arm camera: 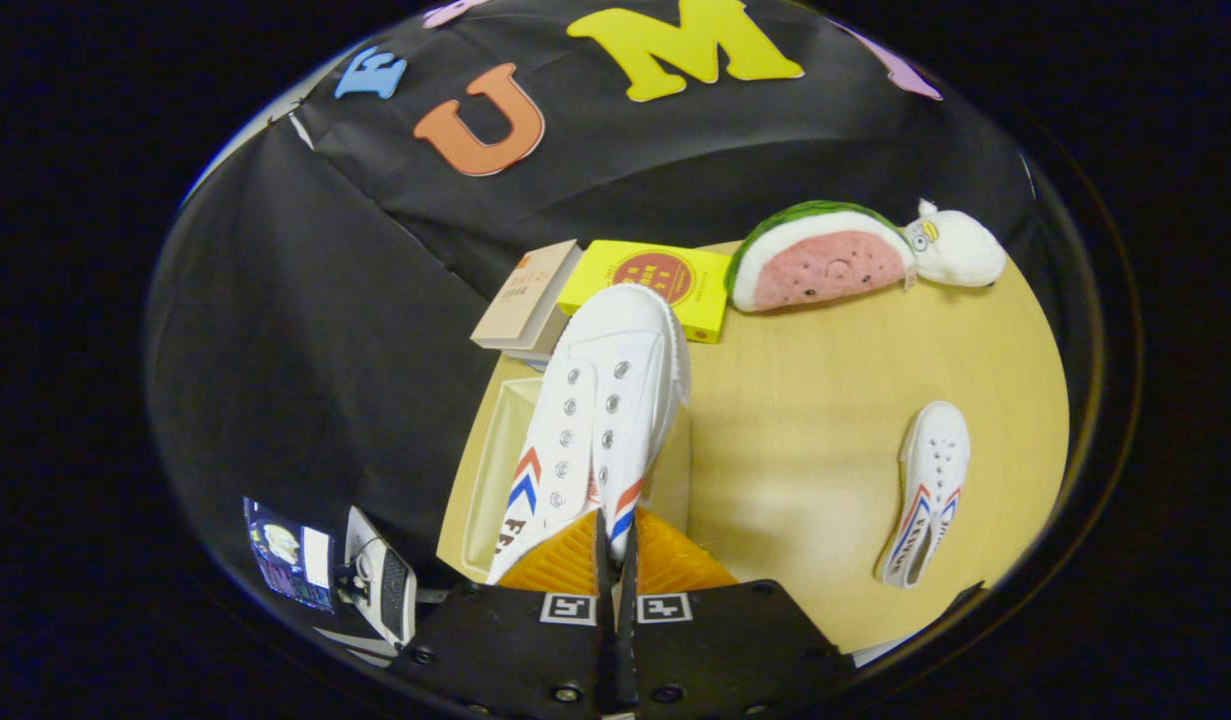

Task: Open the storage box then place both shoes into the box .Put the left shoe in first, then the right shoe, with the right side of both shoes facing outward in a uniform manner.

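Observation:
My gripper (615, 545) is shut on a white canvas shoe (600, 420) with red and blue chevron stripes, pinching it at its heel end so the toe points away from me. The shoe hangs above an open pale storage box (495, 470) that sits on the wooden table (825, 400) just ahead of the fingers. A second matching white shoe (930, 490) lies on the table off to the right of the held shoe, toe away from me.
Beyond the box lie a tan book (525, 295) and a yellow box (665, 285). A watermelon-slice plush (820, 260) and a white plush toy (960, 250) rest at the table's far right. A small device (380, 585) stands left of the fingers.

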`<action>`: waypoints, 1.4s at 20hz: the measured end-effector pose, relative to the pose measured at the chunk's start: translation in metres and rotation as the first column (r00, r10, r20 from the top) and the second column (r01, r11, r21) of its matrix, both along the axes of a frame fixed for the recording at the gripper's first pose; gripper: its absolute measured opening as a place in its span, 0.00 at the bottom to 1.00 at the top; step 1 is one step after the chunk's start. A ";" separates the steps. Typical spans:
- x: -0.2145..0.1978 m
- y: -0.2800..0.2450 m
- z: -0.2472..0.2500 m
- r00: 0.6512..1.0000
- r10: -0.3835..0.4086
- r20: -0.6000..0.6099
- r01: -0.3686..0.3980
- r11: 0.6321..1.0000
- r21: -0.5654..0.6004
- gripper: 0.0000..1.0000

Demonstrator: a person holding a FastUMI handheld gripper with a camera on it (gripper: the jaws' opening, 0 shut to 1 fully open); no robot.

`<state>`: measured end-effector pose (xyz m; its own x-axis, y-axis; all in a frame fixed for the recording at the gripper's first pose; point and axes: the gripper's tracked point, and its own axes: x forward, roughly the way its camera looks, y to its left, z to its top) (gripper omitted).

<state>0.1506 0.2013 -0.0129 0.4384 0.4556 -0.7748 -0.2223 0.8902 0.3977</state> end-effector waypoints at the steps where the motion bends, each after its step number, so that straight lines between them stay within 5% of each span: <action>1: 0.000 0.015 -0.004 1.000 0.015 -0.002 -0.015 1.000 -0.012 0.00; 9: 0.008 0.096 -0.055 1.000 0.004 -0.026 -0.004 1.000 -0.029 0.00; 21: 0.004 0.132 -0.144 0.997 -0.020 -0.072 0.008 0.985 -0.170 0.00; 25: 0.013 0.142 -0.153 0.995 -0.021 -0.095 0.005 0.985 -0.172 0.01; 28: 0.011 0.152 -0.143 0.995 0.008 -0.096 -0.017 0.996 -0.088 0.10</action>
<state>0.1612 0.3530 -0.1561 0.3555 0.3881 -0.8503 -0.1987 0.9203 0.3370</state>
